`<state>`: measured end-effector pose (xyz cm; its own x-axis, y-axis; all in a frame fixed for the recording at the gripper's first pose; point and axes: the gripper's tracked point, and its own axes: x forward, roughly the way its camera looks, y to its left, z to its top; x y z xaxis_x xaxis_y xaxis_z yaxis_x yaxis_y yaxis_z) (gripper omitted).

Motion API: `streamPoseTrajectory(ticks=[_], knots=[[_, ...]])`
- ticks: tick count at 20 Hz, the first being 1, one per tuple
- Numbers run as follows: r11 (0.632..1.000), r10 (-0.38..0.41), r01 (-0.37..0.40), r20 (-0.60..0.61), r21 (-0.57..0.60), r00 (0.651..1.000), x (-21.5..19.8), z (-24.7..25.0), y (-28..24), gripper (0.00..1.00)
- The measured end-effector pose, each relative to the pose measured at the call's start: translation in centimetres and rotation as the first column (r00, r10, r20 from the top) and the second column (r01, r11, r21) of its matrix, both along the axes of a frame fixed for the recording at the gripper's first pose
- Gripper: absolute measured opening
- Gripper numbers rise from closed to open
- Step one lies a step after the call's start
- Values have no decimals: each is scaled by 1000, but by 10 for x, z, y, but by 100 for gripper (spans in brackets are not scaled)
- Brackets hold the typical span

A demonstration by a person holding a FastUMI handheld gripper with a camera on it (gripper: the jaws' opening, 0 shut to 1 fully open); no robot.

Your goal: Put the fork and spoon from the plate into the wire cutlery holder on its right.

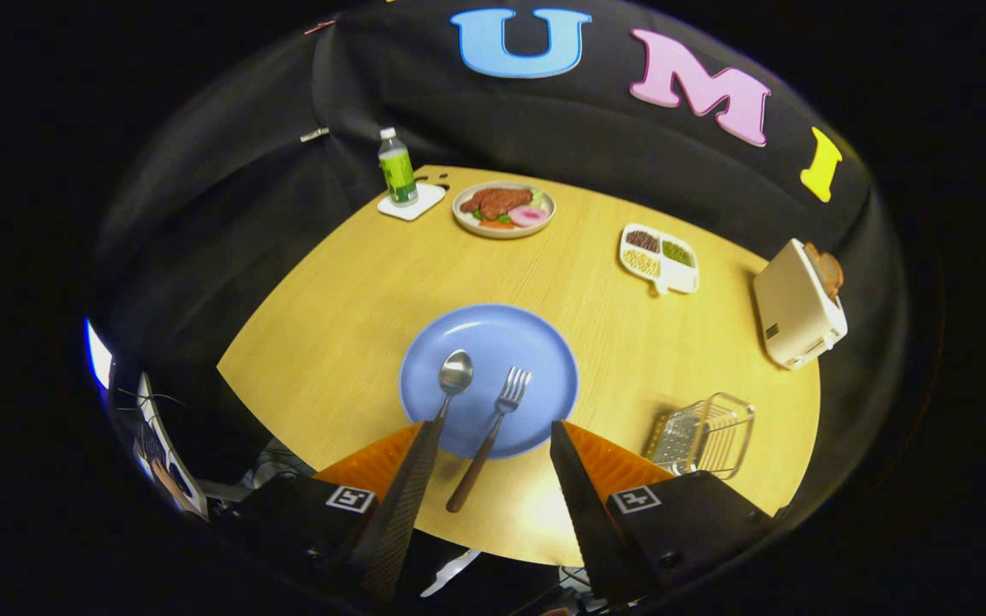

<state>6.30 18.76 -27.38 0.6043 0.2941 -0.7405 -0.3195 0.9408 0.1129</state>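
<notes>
A blue plate (536, 342) lies on the wooden table just ahead of my fingers. On it rest a spoon (454, 376) and, to its right, a fork (501, 406) with a brown handle that sticks out over the plate's near rim. The spoon's handle runs down behind my left finger (412, 479). My gripper (493, 432) is open above the near edge of the plate, and the fork's handle lies below the gap between the fingers. The wire cutlery holder (703, 435) stands on the table to the right of the plate, just beyond my right finger.
Farther back on the table (347, 325) are a green-labelled bottle (396, 168) on a white coaster, a plate of food (503, 208), a white divided dish (660, 257) with grains, and a white toaster (797, 304) at the right edge.
</notes>
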Motion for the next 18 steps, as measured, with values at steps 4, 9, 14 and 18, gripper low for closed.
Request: streamPoseTrajectory(ticks=[4,9,14,18], knots=[[999,-32,27,-126,-41,992,15,-58,9,72],[996,-76,66,-179,-63,981,30,-93,12,57],[989,-130,111,-225,-93,966,37,-112,8,18],[988,-153,155,-215,-7,965,48,-99,6,8]])
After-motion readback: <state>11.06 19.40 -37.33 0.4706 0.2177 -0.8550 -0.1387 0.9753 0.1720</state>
